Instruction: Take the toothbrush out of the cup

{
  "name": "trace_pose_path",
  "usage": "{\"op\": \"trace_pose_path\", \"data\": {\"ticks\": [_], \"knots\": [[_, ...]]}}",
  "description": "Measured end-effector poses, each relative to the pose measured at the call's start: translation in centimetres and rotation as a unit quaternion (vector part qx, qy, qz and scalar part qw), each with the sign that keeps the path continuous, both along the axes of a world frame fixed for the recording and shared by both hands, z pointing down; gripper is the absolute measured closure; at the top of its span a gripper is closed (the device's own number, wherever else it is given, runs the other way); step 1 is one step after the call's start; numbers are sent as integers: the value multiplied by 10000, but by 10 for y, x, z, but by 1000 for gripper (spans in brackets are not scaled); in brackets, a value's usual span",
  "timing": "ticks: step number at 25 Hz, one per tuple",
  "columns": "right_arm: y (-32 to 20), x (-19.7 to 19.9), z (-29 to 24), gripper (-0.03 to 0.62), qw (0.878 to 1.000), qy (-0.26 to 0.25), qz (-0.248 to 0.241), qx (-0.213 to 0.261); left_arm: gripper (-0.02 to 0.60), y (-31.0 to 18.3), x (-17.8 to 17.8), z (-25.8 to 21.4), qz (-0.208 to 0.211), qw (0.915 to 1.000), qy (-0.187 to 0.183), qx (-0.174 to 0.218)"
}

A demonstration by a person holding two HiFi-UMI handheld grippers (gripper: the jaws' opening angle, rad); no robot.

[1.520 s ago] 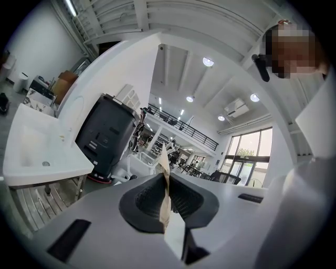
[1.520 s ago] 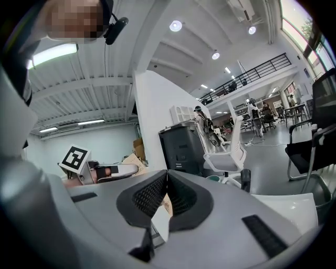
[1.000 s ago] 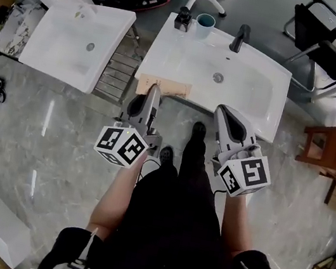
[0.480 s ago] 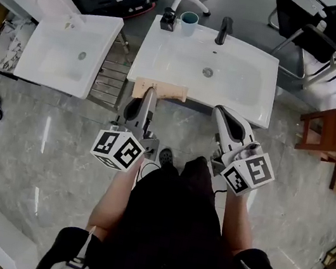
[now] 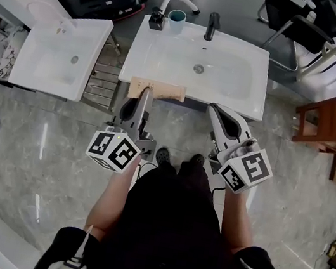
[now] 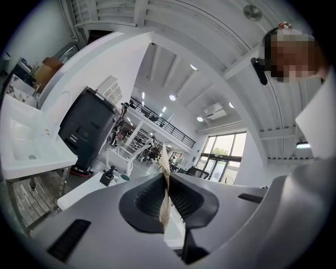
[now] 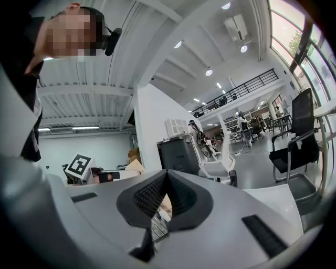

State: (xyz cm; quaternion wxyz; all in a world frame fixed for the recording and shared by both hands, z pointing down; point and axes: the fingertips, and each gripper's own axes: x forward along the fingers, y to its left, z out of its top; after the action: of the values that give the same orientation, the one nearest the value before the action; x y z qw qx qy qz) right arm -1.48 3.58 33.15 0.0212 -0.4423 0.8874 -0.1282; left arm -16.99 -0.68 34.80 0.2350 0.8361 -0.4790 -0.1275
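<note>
Teal cup [image 5: 176, 20] on the sink's [image 5: 227, 89] far-left corner has slid left in the head view; the toothbrush is too small to make out. Left gripper [image 5: 144, 93] still clamps a tan card [image 5: 166, 90], right gripper [image 5: 214, 110] is closed and empty. Both are well short of the cup, so the reach is not begun.

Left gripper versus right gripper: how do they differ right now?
The left gripper is shut on a thin tan sheet; the right gripper is shut on nothing. The left gripper's jaws sit the sheet's thickness apart; the right gripper's tips touch. Both point toward the white sink.
</note>
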Motion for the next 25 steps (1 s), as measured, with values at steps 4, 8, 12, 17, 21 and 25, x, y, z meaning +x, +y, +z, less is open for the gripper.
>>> {"op": "trace_pose_path", "data": {"ticks": [4,8,12,17,21,25], "knots": [[2,-2,-3,563,10000,25,-1,58,545,5,1,-2,19,10000,30,16],[4,-8,-6,563,9999,-83,-68,26,545,8,-2,-5,34,10000,37,35],[6,-13,-6,563,9999,-86,-76,56,545,10,-4,-3,42,10000,56,29],[8,-15,-3,563,10000,42,-28,70,545,11,-9,-6,29,10000,44,69],[7,-17,-2,563,9999,83,-24,66,545,10,-12,-6,14,10000,49,75],[6,-21,-3,563,9999,109,-19,86,545,8,-15,-6,28,9999,80,68]]}}
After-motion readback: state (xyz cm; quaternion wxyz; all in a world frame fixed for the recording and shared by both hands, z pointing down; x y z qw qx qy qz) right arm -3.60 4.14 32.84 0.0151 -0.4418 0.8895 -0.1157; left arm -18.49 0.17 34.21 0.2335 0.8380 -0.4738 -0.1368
